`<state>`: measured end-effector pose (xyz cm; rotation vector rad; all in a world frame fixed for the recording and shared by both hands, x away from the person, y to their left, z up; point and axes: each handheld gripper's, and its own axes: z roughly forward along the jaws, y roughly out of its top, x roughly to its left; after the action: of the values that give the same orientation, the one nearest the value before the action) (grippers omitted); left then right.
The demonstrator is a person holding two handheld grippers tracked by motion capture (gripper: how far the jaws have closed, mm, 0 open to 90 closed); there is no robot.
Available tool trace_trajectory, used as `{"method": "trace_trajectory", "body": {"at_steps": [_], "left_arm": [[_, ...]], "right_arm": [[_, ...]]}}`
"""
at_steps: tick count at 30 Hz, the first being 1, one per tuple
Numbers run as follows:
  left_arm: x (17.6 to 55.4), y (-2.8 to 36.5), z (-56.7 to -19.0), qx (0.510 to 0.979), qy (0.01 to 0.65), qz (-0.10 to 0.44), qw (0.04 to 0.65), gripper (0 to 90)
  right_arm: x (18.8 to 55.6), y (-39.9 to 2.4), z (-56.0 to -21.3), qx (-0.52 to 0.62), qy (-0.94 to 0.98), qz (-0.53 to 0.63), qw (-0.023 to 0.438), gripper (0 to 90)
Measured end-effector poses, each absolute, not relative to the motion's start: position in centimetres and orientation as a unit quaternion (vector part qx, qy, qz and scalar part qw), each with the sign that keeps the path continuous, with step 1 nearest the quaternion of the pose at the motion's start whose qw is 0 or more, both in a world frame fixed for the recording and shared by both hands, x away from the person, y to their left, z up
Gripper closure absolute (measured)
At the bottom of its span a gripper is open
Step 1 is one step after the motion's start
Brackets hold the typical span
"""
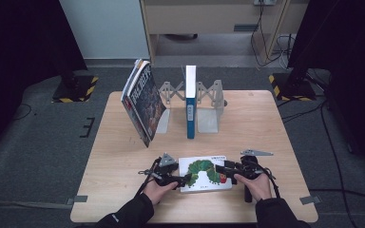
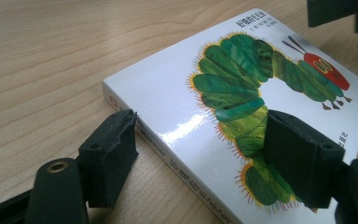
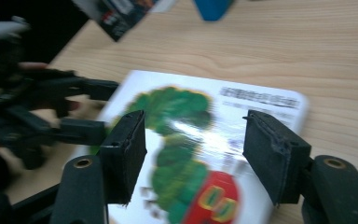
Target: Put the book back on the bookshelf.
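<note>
Lying flat, caterpillar book (image 1: 204, 174) seemingly runs left-right across table (image 1: 266, 123).

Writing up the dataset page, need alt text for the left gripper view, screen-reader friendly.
A white board book with a green caterpillar picture lies flat on a light wooden table, seen close from the left gripper, whose two black jaws stand open, one beside the book's spine edge and one over its cover. Part of the right gripper shows at the top right corner.

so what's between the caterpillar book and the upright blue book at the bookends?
Nothing: in the high view, only bare wooden table separates the caterpillar picture book lying flat near the front edge from the upright blue book.
</note>
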<state>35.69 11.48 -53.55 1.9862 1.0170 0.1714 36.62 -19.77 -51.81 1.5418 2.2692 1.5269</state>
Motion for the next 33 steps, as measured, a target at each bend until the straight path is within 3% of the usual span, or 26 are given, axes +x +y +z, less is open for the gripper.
{"method": "trace_trajectory", "body": {"at_steps": [5, 33], "left_arm": [[35.7, 11.5, -53.5, 0.799, 0.410, 0.068, 0.434, 25.2], [35.6, 12.2, -53.5, 0.782, 0.431, 0.041, 0.448, 25.0]], "right_arm": [[37.0, -20.4, -52.4, 0.506, 0.724, 0.469, 0.016, 36.6], [36.9, -20.3, -52.1, 0.513, 0.707, 0.487, -0.003, 39.4]]}}
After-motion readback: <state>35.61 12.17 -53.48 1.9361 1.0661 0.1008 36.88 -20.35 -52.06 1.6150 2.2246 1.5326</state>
